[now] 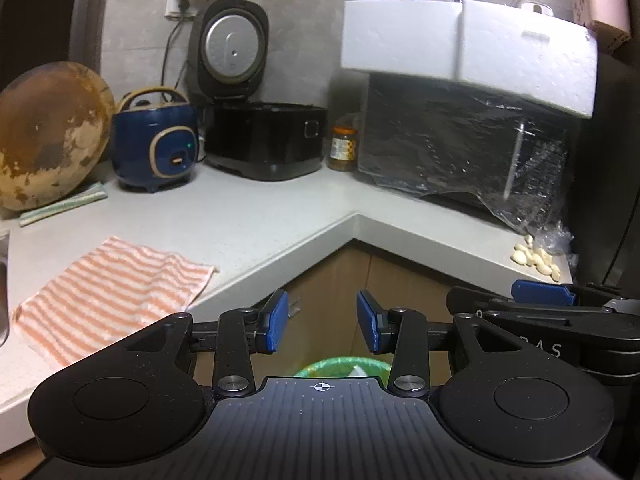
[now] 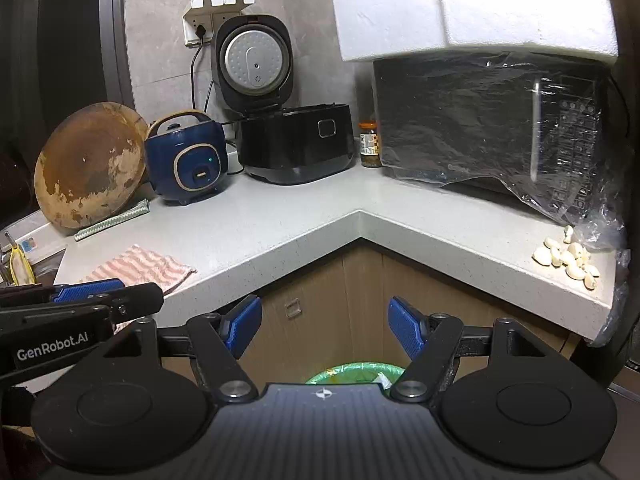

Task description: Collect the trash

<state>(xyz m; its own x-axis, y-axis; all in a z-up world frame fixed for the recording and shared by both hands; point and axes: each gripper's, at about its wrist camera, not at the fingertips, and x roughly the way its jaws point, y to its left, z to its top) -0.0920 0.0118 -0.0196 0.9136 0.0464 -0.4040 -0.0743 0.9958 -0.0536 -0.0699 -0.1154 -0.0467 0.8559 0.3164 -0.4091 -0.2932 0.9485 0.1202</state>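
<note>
A bin lined with a green bag (image 1: 340, 366) stands on the floor below the counter corner, partly hidden by my grippers; it also shows in the right wrist view (image 2: 356, 374), with some pale scraps inside. My left gripper (image 1: 322, 322) is open and empty, held above the bin in front of the cabinet. My right gripper (image 2: 324, 328) is open and empty, also above the bin. The right gripper's side shows at the right of the left wrist view (image 1: 540, 308), and the left gripper's side shows at the left of the right wrist view (image 2: 80, 308).
An L-shaped white counter (image 2: 304, 224) holds a striped orange cloth (image 1: 112, 292), a blue rice cooker (image 2: 186, 160), an open black cooker (image 2: 296, 144), a jar (image 2: 369, 144), a plastic-wrapped microwave (image 2: 492, 128) with foam blocks (image 2: 460, 8) on top, and garlic cloves (image 2: 570, 260).
</note>
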